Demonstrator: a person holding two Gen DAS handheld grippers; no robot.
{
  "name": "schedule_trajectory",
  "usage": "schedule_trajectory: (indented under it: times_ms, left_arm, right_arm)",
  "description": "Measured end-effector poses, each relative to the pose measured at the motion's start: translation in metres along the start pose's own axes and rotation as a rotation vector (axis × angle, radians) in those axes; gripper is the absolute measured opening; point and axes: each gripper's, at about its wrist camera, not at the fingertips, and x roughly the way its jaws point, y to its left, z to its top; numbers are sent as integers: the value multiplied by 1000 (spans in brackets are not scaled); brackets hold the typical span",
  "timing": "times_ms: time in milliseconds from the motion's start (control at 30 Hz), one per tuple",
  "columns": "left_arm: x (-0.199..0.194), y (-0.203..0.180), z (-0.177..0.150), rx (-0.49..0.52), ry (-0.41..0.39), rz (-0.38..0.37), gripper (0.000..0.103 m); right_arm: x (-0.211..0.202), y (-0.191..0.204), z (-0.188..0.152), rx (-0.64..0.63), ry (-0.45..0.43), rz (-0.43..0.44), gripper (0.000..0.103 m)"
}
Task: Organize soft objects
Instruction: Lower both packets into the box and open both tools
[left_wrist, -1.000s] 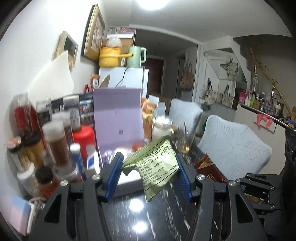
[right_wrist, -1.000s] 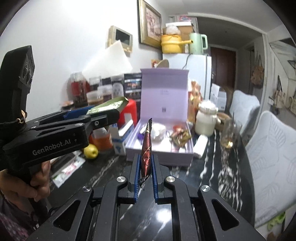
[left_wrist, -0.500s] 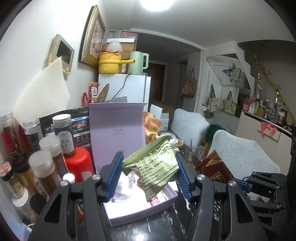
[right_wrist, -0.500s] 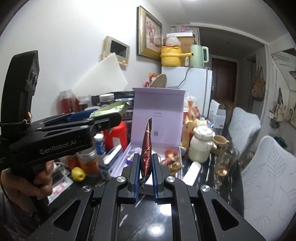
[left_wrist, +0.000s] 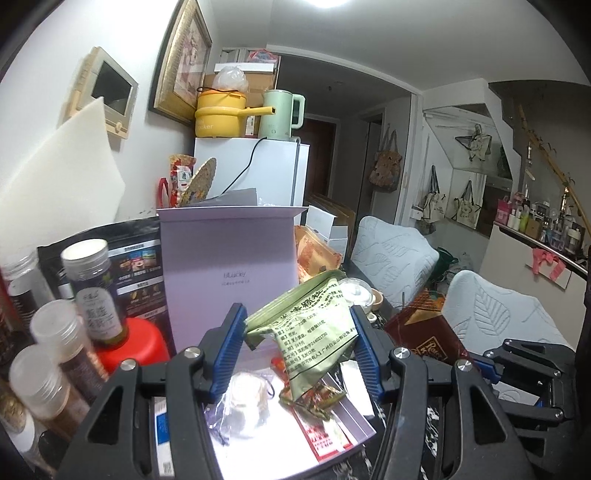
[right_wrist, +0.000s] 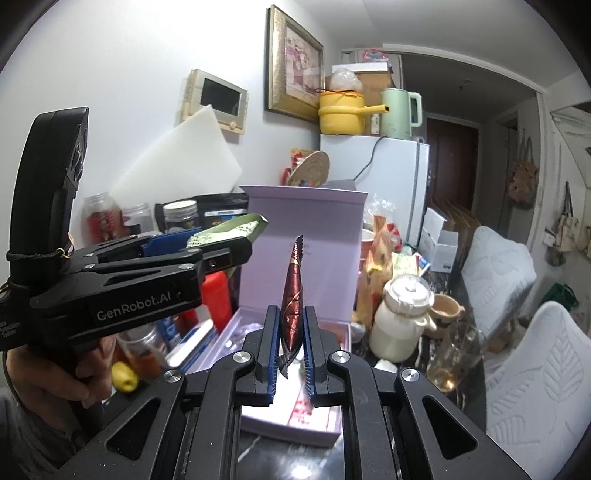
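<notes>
The left gripper (left_wrist: 297, 339) clamps a green sachet (left_wrist: 314, 328) crosswise, its length hanging downward; the right gripper (right_wrist: 290, 332), nearly closed, pinches a dark red sachet (right_wrist: 291, 295) standing upright.

left gripper (right_wrist: 236, 245) side: "GenRobot.AI";
lilac lid (left_wrist: 229, 258): "iSLucky", faint;
green packet (left_wrist: 314, 328): Chinese print, unreadable

- The green packet (left_wrist: 314, 325), crumpled with dark print on it, hangs clamped between blue pads above the open lilac box (left_wrist: 229, 266).
- The dark red packet (right_wrist: 292, 295), flat with serrated ends, stands upright on edge, pinched above the box's near edge.
</notes>
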Motion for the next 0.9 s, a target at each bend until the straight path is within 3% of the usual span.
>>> schedule_trajectory:
  times_ms: [567,900]
  left_arm:
    - [94,26,-12,-27,103,67,55]
    - [135,29,-31,-2,206,102,55]
  right_arm:
    - [94,-41,3,22,44,26,12]
    - [131,-59,-12,38,121,33,12]
